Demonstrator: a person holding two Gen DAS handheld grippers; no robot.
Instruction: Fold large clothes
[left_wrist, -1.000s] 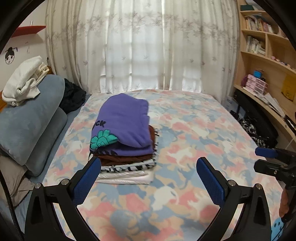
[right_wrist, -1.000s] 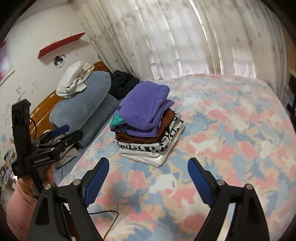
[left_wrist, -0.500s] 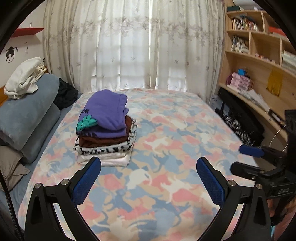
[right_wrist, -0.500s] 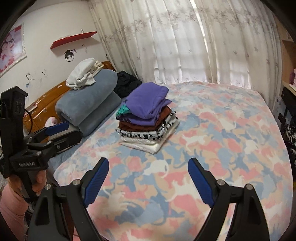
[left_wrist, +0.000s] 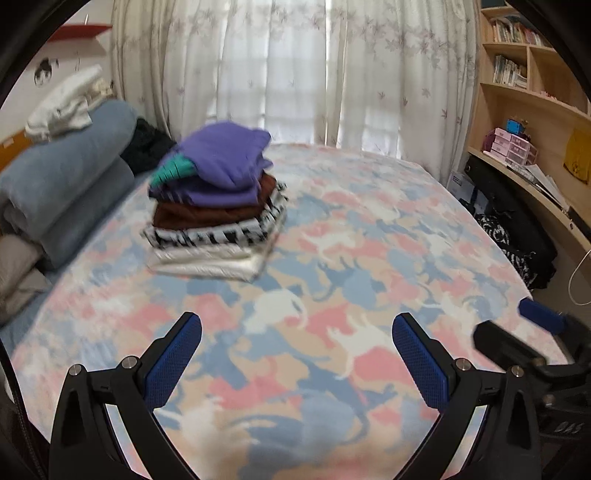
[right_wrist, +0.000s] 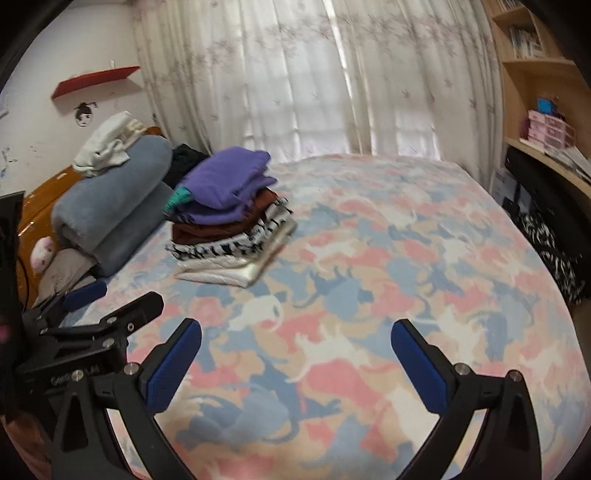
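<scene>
A stack of folded clothes (left_wrist: 218, 206) lies on the bed's left half, with a purple garment (right_wrist: 225, 177) on top, then brown, zebra-striped and cream pieces below. My left gripper (left_wrist: 295, 325) hovers open over the patterned bed cover (left_wrist: 369, 240), well short of the stack, with nothing between its fingers. My right gripper (right_wrist: 295, 328) is beside it on the right, its jaws opening and empty. Each gripper shows in the other's view: the right gripper (left_wrist: 500, 318) at the right edge, the left gripper (right_wrist: 133, 292) at the lower left.
Rolled grey-blue bedding (left_wrist: 66, 184) with a white garment (left_wrist: 62, 107) on top lines the bed's left side, and a black garment (left_wrist: 147, 147) lies behind it. Curtains cover the far window. A wooden bookshelf (left_wrist: 535, 110) and dark bags (left_wrist: 517, 240) stand on the right.
Both grippers have pulled back from the stack and sunk lower over the bed cover, so the stack looks farther away. The right jaws stand slightly wider.
</scene>
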